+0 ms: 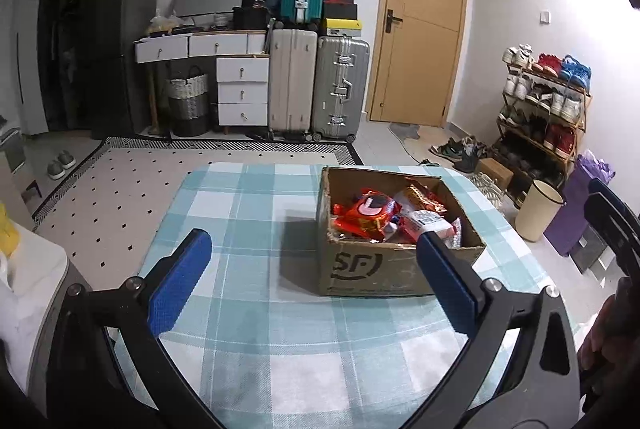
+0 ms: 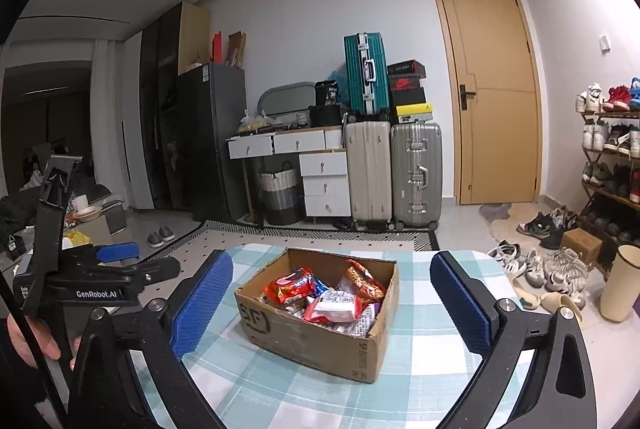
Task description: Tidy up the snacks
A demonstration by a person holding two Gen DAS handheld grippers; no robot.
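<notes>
A: Left wrist view: what is seen of the left tool [image 1: 314,265]?

B: Its blue pads [image 1: 182,279] are spread wide, and nothing is held between them. They hang above the counter [image 1: 248,221], which is covered by a blue-and-white checked cloth.

A: And where are the snacks [image 1: 394,215] found?

B: They are piled inside an open cardboard box [image 1: 360,271] standing on the counter's far right part. A red-orange packet lies uppermost on the left, a white-labelled red one beside it. The box is overlapped in the picture by the right-hand pad; contact cannot be judged.

A: Right wrist view: how is the right tool [image 2: 332,297] set?

B: Its jaws are likewise parted wide, with nothing gripped. The box [image 2: 312,341] is seen between the pads [image 2: 202,305] but farther off, apart from both. The snacks [image 2: 324,295] fill it nearly to the rim.

A: Is anything else shown?

B: The left tool [image 2: 120,257] is seen at the left edge, held by a hand [image 2: 36,343]. Suitcases [image 2: 394,173] and a door [image 2: 492,93] are seen behind.
</notes>
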